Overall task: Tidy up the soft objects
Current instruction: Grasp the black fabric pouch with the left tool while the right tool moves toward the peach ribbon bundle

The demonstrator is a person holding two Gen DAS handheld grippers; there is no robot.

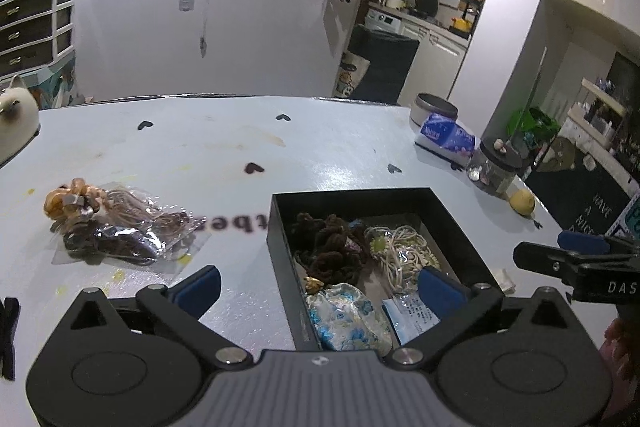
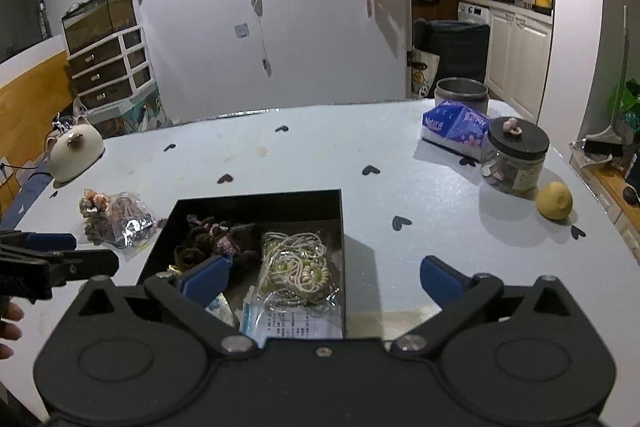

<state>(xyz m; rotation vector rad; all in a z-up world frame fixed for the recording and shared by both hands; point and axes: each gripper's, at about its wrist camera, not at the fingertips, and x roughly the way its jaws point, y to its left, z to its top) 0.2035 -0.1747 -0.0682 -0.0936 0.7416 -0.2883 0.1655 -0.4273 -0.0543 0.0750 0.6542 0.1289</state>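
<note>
A black open box [image 1: 280,239] [image 2: 340,223] sits on the pale table. It holds a dark brown crocheted piece [image 1: 332,247] [image 2: 216,239], a clear bag of cream cords [image 1: 400,251] [image 2: 296,267], a blue floral pouch [image 1: 344,319] and a white packet [image 1: 412,315] [image 2: 288,323]. A clear bag of brown and orange soft items [image 1: 116,231] [image 2: 116,215] lies on the table left of the box. My left gripper [image 1: 320,287] is open and empty above the box's near left side. My right gripper [image 2: 324,279] is open and empty over the box's near right edge.
A cat-shaped cream figure [image 1: 16,123] [image 2: 74,151] stands at the far left. A tissue pack [image 1: 448,139] [image 2: 456,127], a metal tin [image 2: 460,93], a lidded jar [image 1: 496,167] [image 2: 516,155] and a yellow fruit [image 1: 522,203] [image 2: 554,201] stand at the right.
</note>
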